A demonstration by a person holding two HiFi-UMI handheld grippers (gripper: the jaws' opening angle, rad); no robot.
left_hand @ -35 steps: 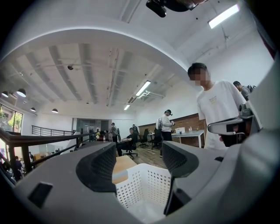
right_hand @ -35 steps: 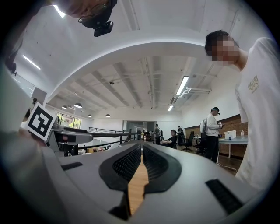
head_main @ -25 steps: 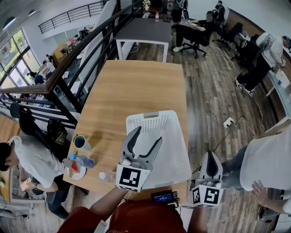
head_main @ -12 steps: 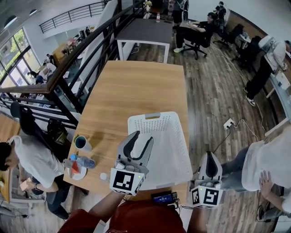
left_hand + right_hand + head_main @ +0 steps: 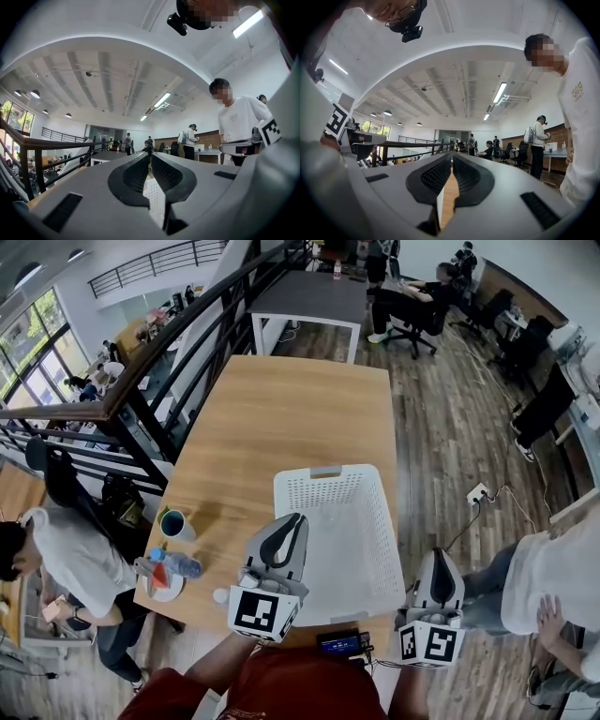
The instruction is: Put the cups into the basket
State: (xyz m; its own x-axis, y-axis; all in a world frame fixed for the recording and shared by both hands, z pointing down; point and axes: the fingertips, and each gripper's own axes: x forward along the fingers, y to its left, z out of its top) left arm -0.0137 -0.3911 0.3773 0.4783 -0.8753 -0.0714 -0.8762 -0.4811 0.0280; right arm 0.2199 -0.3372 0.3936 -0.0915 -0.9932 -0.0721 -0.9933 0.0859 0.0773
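I see the long wooden surface (image 5: 272,418) running away from me, and the white perforated basket (image 5: 367,570) stands on its near end, towards the right side. My left claw (image 5: 298,519) hovers level over the left rim of the basket; its jaws have just been closing and now the tips meet, with nothing between them, only the basket wall showing below the gap in the left gripper view. My right claw (image 5: 438,559) is off the near right corner of the surface, well apart from the basket, and its jaws are also together and empty. The dark teal cup (image 5: 174,525) stands upright near the left edge, outside the basket. Just in front of it a plastic bottle (image 5: 176,565) lies across a small plate (image 5: 169,593).
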